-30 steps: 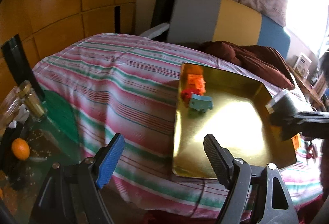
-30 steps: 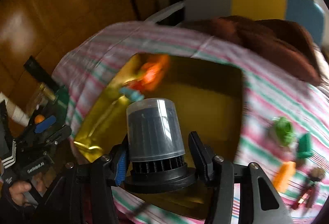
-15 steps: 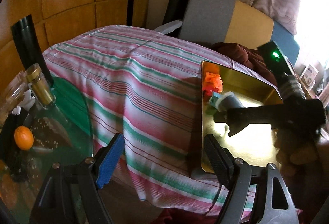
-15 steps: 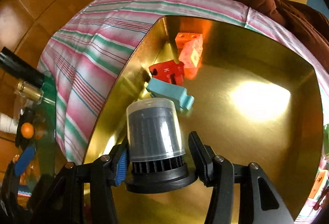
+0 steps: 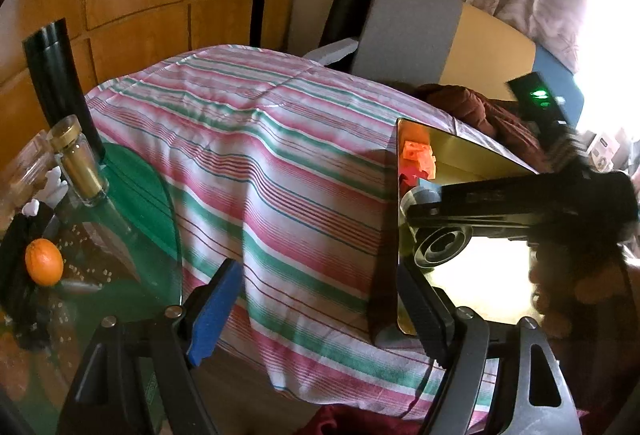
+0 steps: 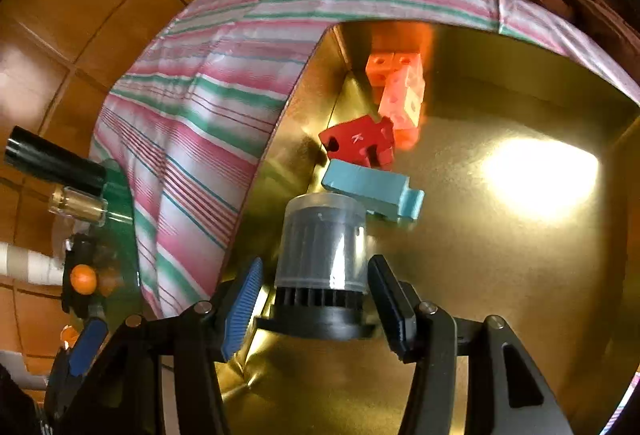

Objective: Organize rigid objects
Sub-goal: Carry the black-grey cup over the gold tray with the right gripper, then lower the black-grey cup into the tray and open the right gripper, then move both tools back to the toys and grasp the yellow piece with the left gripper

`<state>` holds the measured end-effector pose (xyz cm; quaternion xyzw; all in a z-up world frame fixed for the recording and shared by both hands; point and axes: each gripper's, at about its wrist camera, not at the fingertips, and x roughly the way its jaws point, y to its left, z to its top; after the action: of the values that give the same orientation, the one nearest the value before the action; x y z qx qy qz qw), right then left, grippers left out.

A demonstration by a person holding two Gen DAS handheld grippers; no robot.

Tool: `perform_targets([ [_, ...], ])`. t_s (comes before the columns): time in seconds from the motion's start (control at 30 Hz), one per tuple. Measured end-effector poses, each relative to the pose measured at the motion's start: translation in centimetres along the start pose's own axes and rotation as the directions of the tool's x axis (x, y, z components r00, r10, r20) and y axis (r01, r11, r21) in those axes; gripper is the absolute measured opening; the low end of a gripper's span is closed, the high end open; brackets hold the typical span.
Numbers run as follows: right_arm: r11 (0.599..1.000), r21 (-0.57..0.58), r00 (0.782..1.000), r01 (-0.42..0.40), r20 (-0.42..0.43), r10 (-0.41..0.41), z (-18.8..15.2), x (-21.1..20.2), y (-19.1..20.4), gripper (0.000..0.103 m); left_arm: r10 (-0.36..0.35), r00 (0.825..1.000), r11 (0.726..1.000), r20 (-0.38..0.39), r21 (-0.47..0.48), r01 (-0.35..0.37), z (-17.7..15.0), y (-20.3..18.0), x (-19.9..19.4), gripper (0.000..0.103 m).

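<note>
A grey cylinder with a black finned base [image 6: 322, 259] lies in the near left corner of the gold tray [image 6: 500, 275]. My right gripper [image 6: 316, 299] stands around it with jaws parted, pads clear of its sides. Beyond it lie a light blue block [image 6: 372, 191], a red block [image 6: 360, 143] and orange blocks [image 6: 400, 91]. In the left wrist view the right gripper [image 5: 520, 203] reaches over the tray [image 5: 480, 163] with the cylinder base [image 5: 440, 245] showing. My left gripper [image 5: 316, 307] is open and empty, off the bed's edge.
The tray rests on a striped bedspread [image 5: 280, 163]. A green glass table [image 5: 132, 195] at left holds a gold-capped bottle [image 5: 78, 163], an orange [image 5: 44, 261] and a black tube [image 5: 56, 75]. A brown garment [image 5: 480, 111] lies behind the tray.
My right gripper lowered the cylinder into the tray's near left corner and its jaws opened off it. My left gripper drew back to the left.
</note>
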<state>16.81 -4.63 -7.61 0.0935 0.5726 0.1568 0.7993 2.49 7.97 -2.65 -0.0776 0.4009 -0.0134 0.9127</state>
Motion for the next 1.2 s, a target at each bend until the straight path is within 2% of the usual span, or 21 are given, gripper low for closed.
perform_targets([
  [0.1, 1.000, -0.025, 0.998, 0.004, 0.055, -0.003, -0.7, -2.0, -0.3, 0.060, 0.000, 1.000, 1.000, 0.000, 0.001, 0.000, 0.0, -0.1, 0.0, 0.080],
  [0.23, 0.998, -0.060, 0.992, 0.020, 0.126, -0.012, -1.7, -4.4, -0.8, 0.060, 0.001, 1.000, 1.000, 0.007, 0.018, -0.001, 0.2, -0.6, -0.4, 0.080],
  [0.43, 0.991, -0.104, 0.961, 0.084, 0.271, -0.053, -3.8, -9.1, -2.6, 0.060, -0.006, 1.000, 0.997, 0.029, 0.075, 0.004, 0.7, -2.2, -1.2, 0.080],
  [0.63, 0.982, -0.054, 0.912, 0.184, 0.381, -0.150, -5.7, -13.7, -7.2, 0.061, -0.025, 0.999, 0.988, 0.044, 0.154, 0.018, 1.0, -5.0, -1.7, 0.080],
  [0.8, 0.966, 0.030, 0.870, 0.258, 0.427, -0.246, -7.0, -17.0, -12.0, 0.061, -0.047, 0.999, 0.976, 0.020, 0.212, 0.042, 0.9, -7.3, -1.3, 0.080],
  [1.0, 0.928, 0.158, 0.809, 0.337, 0.455, -0.372, -8.9, -20.7, -18.2, 0.061, -0.078, 0.997, 0.959, -0.003, 0.275, 0.076, 0.6, -10.0, -1.2, 0.080],
  [1.2, 0.866, 0.309, 0.739, 0.394, 0.454, -0.498, -11.1, -23.9, -24.8, 0.061, -0.100, 0.995, 0.934, -0.003, 0.343, 0.095, 0.4, -13.0, -1.4, 0.080],
])
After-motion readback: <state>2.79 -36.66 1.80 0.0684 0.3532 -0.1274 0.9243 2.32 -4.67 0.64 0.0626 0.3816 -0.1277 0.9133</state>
